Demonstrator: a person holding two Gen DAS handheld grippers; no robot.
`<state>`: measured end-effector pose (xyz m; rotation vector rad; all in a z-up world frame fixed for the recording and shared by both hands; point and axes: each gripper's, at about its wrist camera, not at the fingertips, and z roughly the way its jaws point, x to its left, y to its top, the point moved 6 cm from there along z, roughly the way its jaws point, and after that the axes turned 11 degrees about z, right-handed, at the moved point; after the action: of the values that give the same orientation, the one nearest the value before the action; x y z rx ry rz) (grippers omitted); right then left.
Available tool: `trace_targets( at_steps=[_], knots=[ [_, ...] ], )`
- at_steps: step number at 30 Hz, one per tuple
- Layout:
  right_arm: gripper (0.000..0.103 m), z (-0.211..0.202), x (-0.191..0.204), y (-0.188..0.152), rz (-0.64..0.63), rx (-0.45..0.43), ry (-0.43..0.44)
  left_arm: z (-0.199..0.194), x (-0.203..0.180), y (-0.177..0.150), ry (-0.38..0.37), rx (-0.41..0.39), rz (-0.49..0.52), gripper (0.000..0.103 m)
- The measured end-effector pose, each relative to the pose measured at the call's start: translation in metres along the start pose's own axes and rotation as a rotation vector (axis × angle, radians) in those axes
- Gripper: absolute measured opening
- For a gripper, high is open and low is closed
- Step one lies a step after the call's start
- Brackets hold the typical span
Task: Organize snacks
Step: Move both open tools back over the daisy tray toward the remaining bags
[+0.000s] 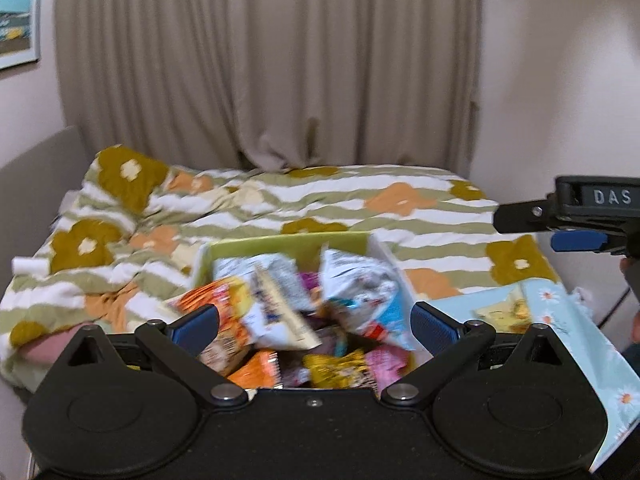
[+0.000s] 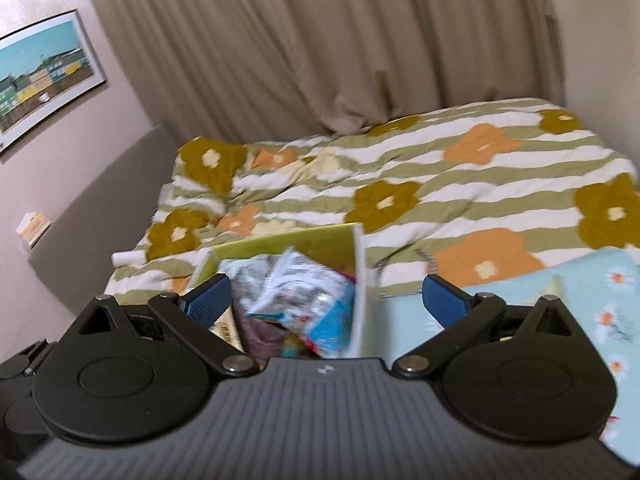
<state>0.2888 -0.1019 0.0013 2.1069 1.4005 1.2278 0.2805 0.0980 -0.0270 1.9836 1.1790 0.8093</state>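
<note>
A green-lined box (image 1: 288, 242) full of snack packets (image 1: 352, 292) stands on the bed in front of me. It also shows in the right wrist view (image 2: 320, 240), with silver and blue packets (image 2: 304, 296) inside. My left gripper (image 1: 316, 324) is open and empty, held above the box's near side. My right gripper (image 2: 340, 300) is open and empty over the box's right wall; in the left wrist view it shows at the right edge (image 1: 576, 216). A light blue daisy-print box (image 1: 560, 320) with a yellow packet (image 1: 504, 312) lies to the right.
The bed carries a rumpled floral striped duvet (image 1: 280, 200). A beige curtain (image 1: 268, 64) hangs behind it. A grey headboard (image 2: 100, 208) and a framed picture (image 2: 44, 76) are at the left. The daisy-print box (image 2: 600, 300) fills the near right.
</note>
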Motion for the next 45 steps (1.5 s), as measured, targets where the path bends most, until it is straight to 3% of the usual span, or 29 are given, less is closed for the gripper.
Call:
trace_targets(
  at_steps=[11, 19, 30, 38, 45],
  knots=[
    [0.103, -0.075, -0.088, -0.007, 0.095, -0.081, -0.230, 0.008, -0.071, 0.028, -0.180, -0.075, 0.158, 0.103],
    [0.103, -0.090, -0.153, -0.024, 0.140, -0.063, -0.366, 0.040, -0.145, 0.049, -0.305, -0.083, 0.342, 0.103],
    [0.103, -0.059, -0.226, -0.061, 0.259, 0.047, -0.447, 0.132, -0.236, 0.041, -0.444, 0.044, 0.601, 0.103],
    [0.103, -0.021, -0.248, -0.086, 0.289, 0.143, -0.455, 0.210, -0.272, 0.026, -0.497, 0.207, 0.666, 0.103],
    [0.103, 0.006, -0.259, -0.108, 0.277, 0.215, -0.475, 0.250, -0.284, 0.011, -0.556, 0.324, 0.674, 0.103]
  ],
)
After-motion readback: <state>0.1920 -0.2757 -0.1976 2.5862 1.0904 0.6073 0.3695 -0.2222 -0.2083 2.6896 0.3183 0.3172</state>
